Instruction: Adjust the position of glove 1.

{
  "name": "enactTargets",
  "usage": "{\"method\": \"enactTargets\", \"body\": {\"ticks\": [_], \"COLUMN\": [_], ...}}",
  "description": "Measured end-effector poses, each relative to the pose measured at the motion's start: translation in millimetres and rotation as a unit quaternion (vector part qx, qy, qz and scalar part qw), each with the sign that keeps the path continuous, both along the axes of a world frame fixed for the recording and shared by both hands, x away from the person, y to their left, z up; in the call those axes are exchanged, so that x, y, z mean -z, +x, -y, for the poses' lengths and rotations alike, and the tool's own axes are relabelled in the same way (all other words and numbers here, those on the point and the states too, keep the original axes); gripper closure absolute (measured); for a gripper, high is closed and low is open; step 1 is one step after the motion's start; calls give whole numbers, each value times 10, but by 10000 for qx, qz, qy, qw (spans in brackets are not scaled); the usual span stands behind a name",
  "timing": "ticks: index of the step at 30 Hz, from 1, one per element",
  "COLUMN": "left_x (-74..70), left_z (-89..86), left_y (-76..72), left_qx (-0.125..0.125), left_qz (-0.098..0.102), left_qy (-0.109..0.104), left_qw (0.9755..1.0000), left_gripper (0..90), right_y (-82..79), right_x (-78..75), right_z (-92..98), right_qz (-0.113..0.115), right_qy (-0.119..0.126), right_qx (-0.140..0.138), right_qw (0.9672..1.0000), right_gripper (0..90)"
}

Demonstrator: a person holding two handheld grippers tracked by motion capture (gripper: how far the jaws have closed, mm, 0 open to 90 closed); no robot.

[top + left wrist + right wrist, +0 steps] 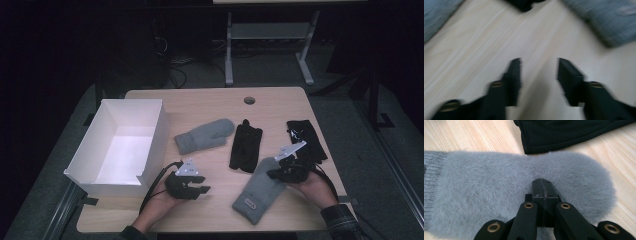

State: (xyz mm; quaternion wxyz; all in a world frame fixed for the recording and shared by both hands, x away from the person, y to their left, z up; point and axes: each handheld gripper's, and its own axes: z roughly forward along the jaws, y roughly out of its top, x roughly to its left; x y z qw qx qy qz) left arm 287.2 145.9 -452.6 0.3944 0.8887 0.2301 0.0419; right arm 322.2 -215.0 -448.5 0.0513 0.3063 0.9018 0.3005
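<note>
Near the front right of the table (210, 100), a grey mitten (260, 187) lies flat with its knitted cuff toward the person and its fluffy end pointing away. The right gripper (280, 172) rests on that fluffy end, and in the right gripper view its jaws stand pressed together over the pile of the mitten (524, 192); whether they have pinched any of the fabric cannot be told, since the tips sit flush against each other on top of the fur. Just beyond the mitten lies a black glove (245, 146), almost touching its far edge, and a second black glove (306, 139) lies farther right. A second grey mitten (204, 135) lies toward the middle, near the white box (150, 150) that stands open at the left. The left gripper (197, 189) hovers over bare wood between the box and the held-down mitten, its jaws apart with nothing between them.

The likely trouble is a false grip: jaws closed on fur alone would probably slip off as soon as the mitten is lifted or dragged. A sideways pull could also push the mitten into the nearby black glove and carry it along. The left gripper view is blurred, so its aim is uncertain.
</note>
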Motion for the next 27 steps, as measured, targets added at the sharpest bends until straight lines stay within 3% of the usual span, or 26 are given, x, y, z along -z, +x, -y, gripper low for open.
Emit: {"method": "enactTargets", "body": {"ticks": [4,5,6,7,9,13,16,18,20,21,27], "left_x": [-117,-117,-170,-170,-208,-163,-120,-59,-15,-3,-9], "left_z": [186,186,323,323,521,804,916,984,994,982,909], "left_y": [-120,-120,-168,-168,-214,-266,-299,-323,-318,-302,-266], "left_qx": [372,372,564,564,770,1091,1240,1311,1314,1300,1252], "left_qz": [-123,-123,-30,-30,18,-81,-147,-79,-30,-96,-61], "left_qy": [-380,-380,-411,-411,-521,-482,-435,-190,-65,-120,47], "left_qw": [9985,9985,9976,9976,9957,9928,9912,9912,9913,9914,9921], "left_gripper": [887,895,896,896,896,896,896,896,897,897,899], "right_y": [-1,-2,-2,-2,-1,0,-1,-1,0,-1,-15], "right_x": [1,1,1,1,1,4,4,4,5,4,5], "right_z": [-5,-5,-6,-6,-7,-5,-2,-1,0,0,-4], "right_qz": [15,17,14,14,11,4,7,-1,-8,-10,-81], "right_qy": [-17,-21,-19,-19,-20,-11,-10,-2,7,6,45], "right_qx": [-7,-7,-4,-4,-4,-3,-1,3,3,0,-56], "right_qw": [10000,10000,10000,10000,10000,10000,10000,10000,10000,10000,9999], "right_gripper": [900,900,900,900,900,900,900,900,900,900,900]}}
